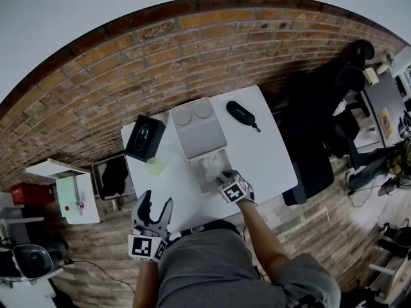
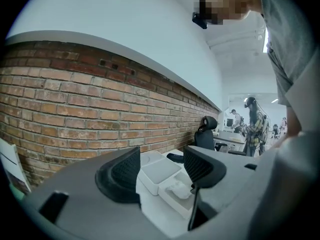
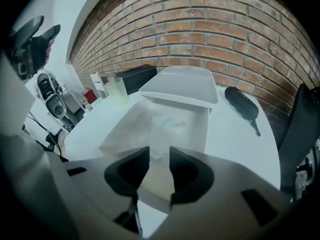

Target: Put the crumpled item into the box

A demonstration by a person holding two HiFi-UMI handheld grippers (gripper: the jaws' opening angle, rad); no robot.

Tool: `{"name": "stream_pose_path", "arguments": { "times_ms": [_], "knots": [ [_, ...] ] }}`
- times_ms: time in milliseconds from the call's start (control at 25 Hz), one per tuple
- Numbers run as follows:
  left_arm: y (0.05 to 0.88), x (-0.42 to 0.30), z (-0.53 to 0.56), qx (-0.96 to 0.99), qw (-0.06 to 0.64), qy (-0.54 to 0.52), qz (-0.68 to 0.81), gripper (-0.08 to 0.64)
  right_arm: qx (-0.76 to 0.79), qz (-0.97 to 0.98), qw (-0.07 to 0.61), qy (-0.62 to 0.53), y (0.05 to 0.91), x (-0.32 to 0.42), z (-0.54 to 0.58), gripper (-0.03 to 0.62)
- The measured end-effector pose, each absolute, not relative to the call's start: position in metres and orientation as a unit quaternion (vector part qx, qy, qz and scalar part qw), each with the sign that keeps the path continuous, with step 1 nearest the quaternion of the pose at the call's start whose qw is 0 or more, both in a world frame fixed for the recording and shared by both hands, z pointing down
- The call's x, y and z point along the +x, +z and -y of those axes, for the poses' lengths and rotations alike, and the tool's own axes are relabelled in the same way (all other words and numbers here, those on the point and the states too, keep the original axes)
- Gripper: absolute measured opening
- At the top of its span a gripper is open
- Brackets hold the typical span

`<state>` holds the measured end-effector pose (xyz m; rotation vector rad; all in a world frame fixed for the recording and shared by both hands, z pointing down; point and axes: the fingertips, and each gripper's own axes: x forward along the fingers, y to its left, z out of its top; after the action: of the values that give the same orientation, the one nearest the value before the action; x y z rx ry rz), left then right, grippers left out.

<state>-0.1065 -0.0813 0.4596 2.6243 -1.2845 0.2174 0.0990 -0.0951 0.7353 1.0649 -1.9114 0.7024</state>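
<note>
The open white box (image 1: 200,182) stands on the white table (image 1: 270,159), just in front of me. A crumpled white item (image 1: 209,165) lies inside it, also seen as a pale crumpled item (image 3: 166,121) on the box (image 3: 207,130) floor. My right gripper (image 1: 234,188) hovers over the box's near right corner, pointing steeply down. The right gripper (image 3: 159,155) has its jaws apart with a narrow gap, and the pads press on nothing. My left gripper (image 1: 154,218) is at the table's front edge. The left gripper (image 2: 161,156) is open and empty, aimed toward the box (image 2: 172,204).
A white lid (image 1: 196,130) lies upturned behind the box. A black box (image 1: 144,137) sits at the back left, a pale green cup (image 1: 154,166) beside the white box, and a black case (image 1: 241,113) at the back right. A brick wall (image 1: 192,50) backs the table.
</note>
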Motion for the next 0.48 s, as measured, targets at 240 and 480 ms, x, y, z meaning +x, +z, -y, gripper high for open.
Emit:
{"name": "stream_pose_path", "arguments": {
  "times_ms": [240, 480],
  "knots": [
    [0.46, -0.105, 0.083, 0.894, 0.105, 0.073, 0.43, 0.265, 0.437, 0.762, 0.396, 0.267, 0.73, 0.103, 0.096, 0.191],
    [0.466, -0.108, 0.086, 0.894, 0.103, 0.082, 0.428, 0.265, 0.467, 0.761, 0.367, 0.262, 0.716, 0.113, 0.095, 0.193]
  ]
}}
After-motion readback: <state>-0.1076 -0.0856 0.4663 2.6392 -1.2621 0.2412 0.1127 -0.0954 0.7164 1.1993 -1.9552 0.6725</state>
